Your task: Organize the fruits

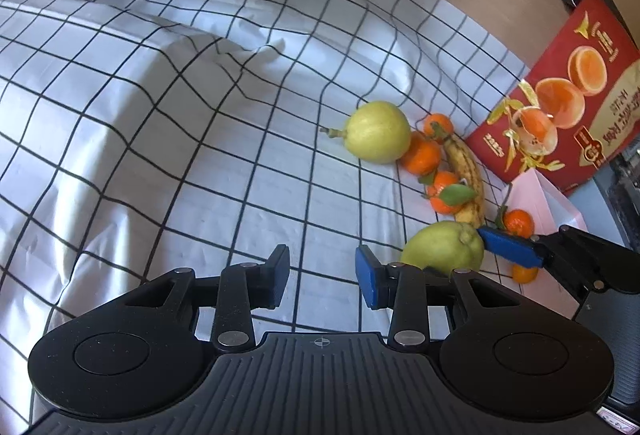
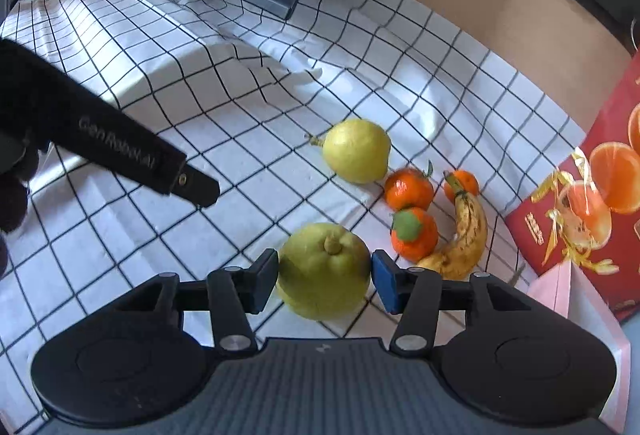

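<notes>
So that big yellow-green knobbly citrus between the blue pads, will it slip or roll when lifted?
The big yellow-green knobbly citrus looks round and bulky, so it could probably roll if released on the checked cloth. The right gripper pads meet its widest sides, so the hold seems fair, though its rind may be slick.

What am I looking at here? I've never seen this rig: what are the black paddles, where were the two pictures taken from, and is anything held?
No robot: a person carries a two-finger gripper in each hand, with a fisheye camera on each looking along its fingers. One picture is from the left gripper, whose jaws are apart with nothing between them. The other is from the right gripper, whose pads press on the near green-yellow citrus. On the checked cloth lie another yellow citrus, several mandarins, a spotted banana and a red fruit box.
</notes>
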{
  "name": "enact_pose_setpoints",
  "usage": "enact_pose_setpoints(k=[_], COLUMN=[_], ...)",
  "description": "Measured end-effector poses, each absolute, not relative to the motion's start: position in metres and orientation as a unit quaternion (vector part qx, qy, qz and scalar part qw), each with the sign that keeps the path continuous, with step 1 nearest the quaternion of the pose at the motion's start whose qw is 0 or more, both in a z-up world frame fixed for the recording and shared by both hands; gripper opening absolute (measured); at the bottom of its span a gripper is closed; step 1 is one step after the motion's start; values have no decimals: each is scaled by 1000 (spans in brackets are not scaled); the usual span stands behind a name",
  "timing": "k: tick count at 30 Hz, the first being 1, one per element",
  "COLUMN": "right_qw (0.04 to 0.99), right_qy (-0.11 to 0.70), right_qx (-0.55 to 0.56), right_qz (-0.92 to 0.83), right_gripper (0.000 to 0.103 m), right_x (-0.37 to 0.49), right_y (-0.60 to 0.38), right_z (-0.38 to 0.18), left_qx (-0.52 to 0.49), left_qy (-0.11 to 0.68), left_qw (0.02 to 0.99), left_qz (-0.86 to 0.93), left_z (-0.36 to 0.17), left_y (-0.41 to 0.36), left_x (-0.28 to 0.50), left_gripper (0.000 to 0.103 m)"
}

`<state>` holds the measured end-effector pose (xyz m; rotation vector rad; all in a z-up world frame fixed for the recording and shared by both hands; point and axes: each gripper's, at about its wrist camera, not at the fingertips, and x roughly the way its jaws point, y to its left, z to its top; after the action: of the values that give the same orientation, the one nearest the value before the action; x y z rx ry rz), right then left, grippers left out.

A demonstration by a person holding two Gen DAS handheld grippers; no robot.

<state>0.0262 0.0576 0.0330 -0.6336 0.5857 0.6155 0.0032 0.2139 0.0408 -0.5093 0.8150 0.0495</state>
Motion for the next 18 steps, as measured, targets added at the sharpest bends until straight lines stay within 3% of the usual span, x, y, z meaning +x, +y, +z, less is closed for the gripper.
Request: enact_pose_setpoints(k=[18], right_qw=[878], right_qy=[284], right_qx=[-249], right_qz=[295], right_gripper=[49], right_x=[42], right_y=[56], right_z=[36], left_qx=[-255], left_qy=[391], left_qw=[883], left_qz=[47], left_z=[35], left_y=[230], left_x=[-2], left_gripper=[40])
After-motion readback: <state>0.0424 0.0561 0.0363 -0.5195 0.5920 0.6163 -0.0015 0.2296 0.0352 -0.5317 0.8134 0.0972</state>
